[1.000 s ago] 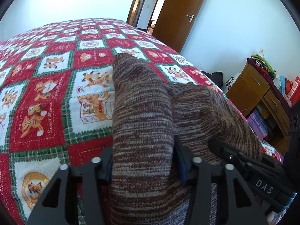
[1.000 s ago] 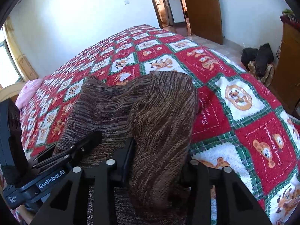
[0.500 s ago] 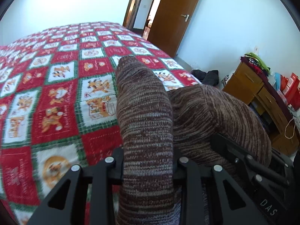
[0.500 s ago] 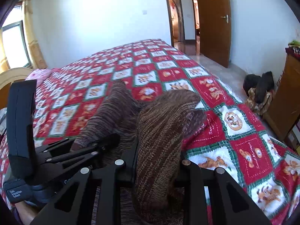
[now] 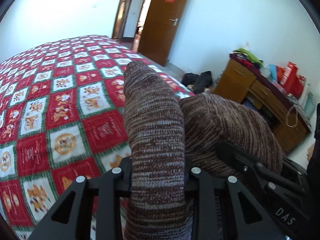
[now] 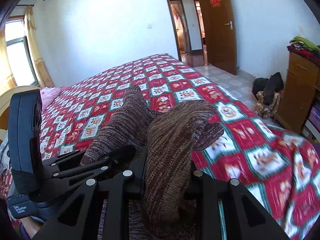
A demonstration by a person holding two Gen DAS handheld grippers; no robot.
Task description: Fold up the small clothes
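A brown striped knit garment hangs lifted above the bed. My left gripper is shut on one bunched part of it. My right gripper is shut on another bunched part. The two grippers are side by side: the right one shows at the lower right of the left wrist view, the left one at the left of the right wrist view. The fingertips are hidden in the knit.
The bed has a red, white and green cartoon quilt, also in the right wrist view. A wooden dresser with piled clothes stands at the right wall. Dark clothes lie on the floor. A brown door stands open.
Both grippers have risen and tilted up with the garment, lifting it off the quilt. More of the room and walls shows now. Both stay shut on the knit.
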